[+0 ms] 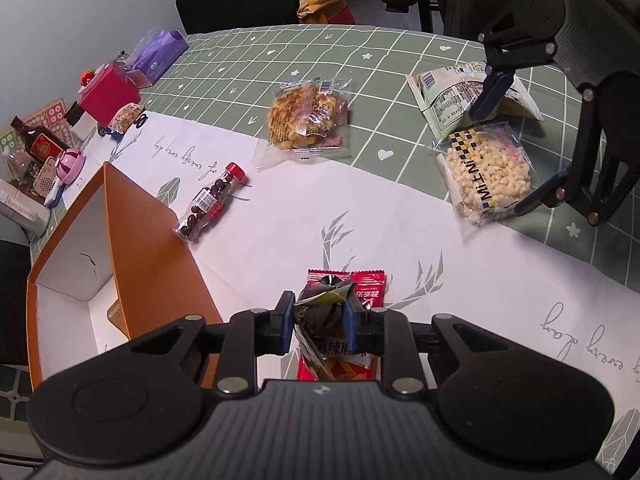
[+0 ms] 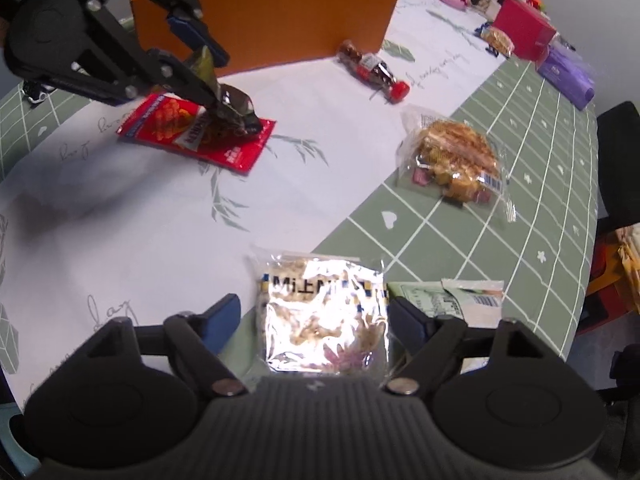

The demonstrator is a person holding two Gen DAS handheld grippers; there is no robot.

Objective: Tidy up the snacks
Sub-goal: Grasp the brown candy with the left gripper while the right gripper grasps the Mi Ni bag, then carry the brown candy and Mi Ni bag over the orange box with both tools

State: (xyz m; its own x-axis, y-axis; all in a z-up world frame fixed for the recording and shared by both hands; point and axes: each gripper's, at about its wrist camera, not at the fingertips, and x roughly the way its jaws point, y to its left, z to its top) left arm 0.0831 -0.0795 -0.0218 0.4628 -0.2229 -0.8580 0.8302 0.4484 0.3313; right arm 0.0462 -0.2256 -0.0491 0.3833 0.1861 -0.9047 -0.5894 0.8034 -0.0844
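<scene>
Left wrist view: left gripper (image 1: 319, 316) clamped on dark crinkled snack packet (image 1: 322, 310), olive-black foil, twisted top, held over flat red snack pouch (image 1: 362, 288) lying on white runner (image 1: 280, 216). Orange box (image 1: 160, 240) just left, open. Right wrist view: right gripper (image 2: 314, 312) spread wide either side of clear puffed-rice pack (image 2: 324, 320), glare on film, blue-yellow checked band, pads not touching.

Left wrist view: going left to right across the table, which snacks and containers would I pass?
Orange box → tube of dark candies with a red cap → clear bag of golden crackers → puffed rice cake pack.
</scene>
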